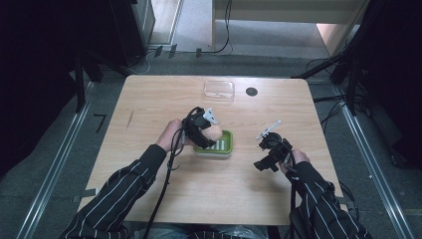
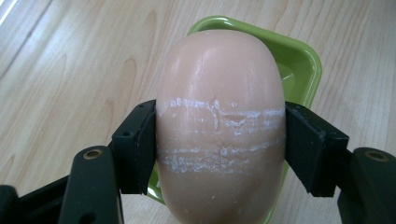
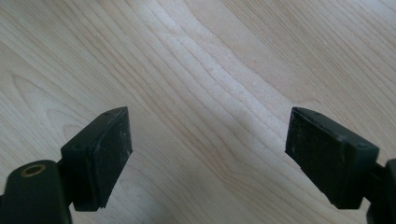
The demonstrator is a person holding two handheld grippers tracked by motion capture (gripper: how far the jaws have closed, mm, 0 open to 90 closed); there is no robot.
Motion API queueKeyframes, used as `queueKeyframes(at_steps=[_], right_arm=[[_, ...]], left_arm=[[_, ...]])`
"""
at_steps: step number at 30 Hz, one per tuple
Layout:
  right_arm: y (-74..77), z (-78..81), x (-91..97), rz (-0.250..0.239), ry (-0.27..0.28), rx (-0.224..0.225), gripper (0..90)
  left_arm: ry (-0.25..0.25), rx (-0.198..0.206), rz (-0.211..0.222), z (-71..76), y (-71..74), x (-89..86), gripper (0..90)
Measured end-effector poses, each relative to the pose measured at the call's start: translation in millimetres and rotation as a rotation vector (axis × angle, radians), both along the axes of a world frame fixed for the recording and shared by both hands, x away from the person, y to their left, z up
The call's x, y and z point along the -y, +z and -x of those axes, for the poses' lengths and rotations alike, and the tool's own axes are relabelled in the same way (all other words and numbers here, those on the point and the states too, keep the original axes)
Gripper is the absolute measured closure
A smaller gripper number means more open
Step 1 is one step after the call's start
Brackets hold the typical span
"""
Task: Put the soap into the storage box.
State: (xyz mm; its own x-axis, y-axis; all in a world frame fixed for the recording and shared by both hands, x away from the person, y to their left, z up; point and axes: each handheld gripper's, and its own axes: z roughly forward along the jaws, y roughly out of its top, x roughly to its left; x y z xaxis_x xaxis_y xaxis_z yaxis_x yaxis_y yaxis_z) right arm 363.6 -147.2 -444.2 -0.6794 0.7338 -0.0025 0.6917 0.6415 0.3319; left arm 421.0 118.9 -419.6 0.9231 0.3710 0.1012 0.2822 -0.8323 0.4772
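Right, your left gripper (image 2: 219, 135) is clamped on the soap bar (image 2: 219, 126) across its width, pads (image 2: 135, 144) biting the scuffed band, and the bar hangs over the green soap dish (image 1: 223, 144) near the table's (image 1: 164, 99) middle. In the high view it sits over the dish's left end, so I'd shift it toward the dish centre before lowering. Keep it level, come straight down, release only once it rests on the ribs; soap looks slick and could skid off the rim. Your right gripper (image 3: 208, 154) is open, nothing between the jaws, parked over bare wood right of the dish. Plenty of room there. Clear lid (image 1: 219, 89) sits well back near the far edge, out of the way.
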Motion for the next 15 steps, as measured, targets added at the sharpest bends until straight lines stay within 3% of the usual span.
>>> queueKeyframes(at_steps=[15], right_arm=[[0.1, 0.1, 0.4, 0.001, 0.0, -0.001, 15.4]], left_arm=[[0.0, 0.004, 0.004, 0.5, -8.5, 5.4, 33.5]])
